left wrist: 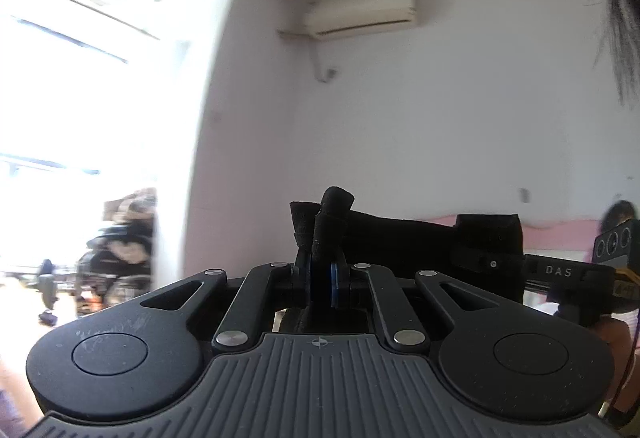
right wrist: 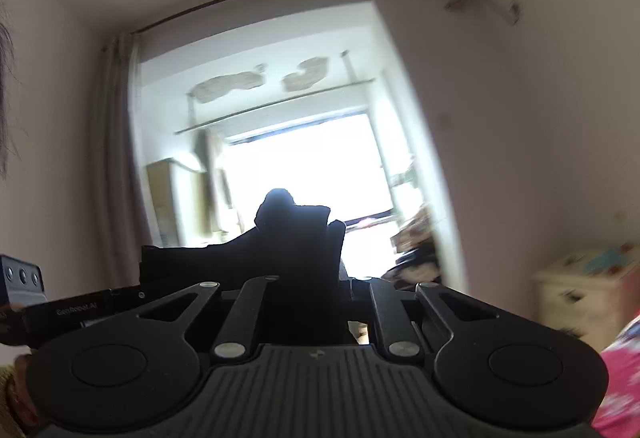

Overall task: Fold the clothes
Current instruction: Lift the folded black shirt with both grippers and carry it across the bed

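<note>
black garment (left wrist: 404, 238) cloth is bunched tight in the closed jaws of the left gripper (left wrist: 322, 234), and its top edge runs across to the right gripper (right wrist: 298, 238), whose jaws are also clamped on a dark fold. both point about level toward wall and window, so the garment hangs in the air between them. to fold well, keep the edge taut and both ends at equal height before laying it down.
</note>
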Demonstrator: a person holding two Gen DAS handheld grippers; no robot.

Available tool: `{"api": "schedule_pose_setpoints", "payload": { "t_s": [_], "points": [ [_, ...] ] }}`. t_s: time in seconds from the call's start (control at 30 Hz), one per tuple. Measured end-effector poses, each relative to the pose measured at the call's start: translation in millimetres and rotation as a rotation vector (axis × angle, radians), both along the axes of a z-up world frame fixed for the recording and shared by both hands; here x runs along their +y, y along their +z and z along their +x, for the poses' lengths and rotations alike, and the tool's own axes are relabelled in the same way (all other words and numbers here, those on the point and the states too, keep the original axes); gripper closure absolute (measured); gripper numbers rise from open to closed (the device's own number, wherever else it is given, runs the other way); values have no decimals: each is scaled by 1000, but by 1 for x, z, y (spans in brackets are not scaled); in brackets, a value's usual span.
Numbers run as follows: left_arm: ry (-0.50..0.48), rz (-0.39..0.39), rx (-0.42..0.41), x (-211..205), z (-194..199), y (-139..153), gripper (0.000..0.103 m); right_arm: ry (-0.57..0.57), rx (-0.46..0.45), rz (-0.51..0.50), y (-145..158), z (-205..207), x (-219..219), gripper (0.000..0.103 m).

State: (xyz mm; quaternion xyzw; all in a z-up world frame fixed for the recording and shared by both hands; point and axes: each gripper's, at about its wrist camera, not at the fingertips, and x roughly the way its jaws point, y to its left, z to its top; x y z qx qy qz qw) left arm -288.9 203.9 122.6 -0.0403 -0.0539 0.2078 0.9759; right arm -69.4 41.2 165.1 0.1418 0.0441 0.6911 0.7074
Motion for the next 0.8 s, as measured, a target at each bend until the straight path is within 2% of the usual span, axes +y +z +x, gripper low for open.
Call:
{"api": "schedule_pose_setpoints", "payload": {
  "t_s": [0.1,0.2,0.3,0.47,0.6,0.8],
  "points": [
    [83,-52,-8,-3,-37,-14,96,103,41,-17,-14,-22,19,90],
    [147,-127,0,-4,-71,-29,96,174,88,-87,-35,-41,41,90],
    [191,-159,3,-8,-96,-49,96,224,105,-140,-54,-58,55,90],
    [257,-281,-2,-5,-129,-80,96,279,128,-232,-79,-86,68,90],
    [293,-338,2,5,-155,-87,96,295,114,-291,-95,-103,76,90],
    [347,-430,30,24,-167,-110,96,297,116,-405,-132,-110,103,90]
  ]
}}
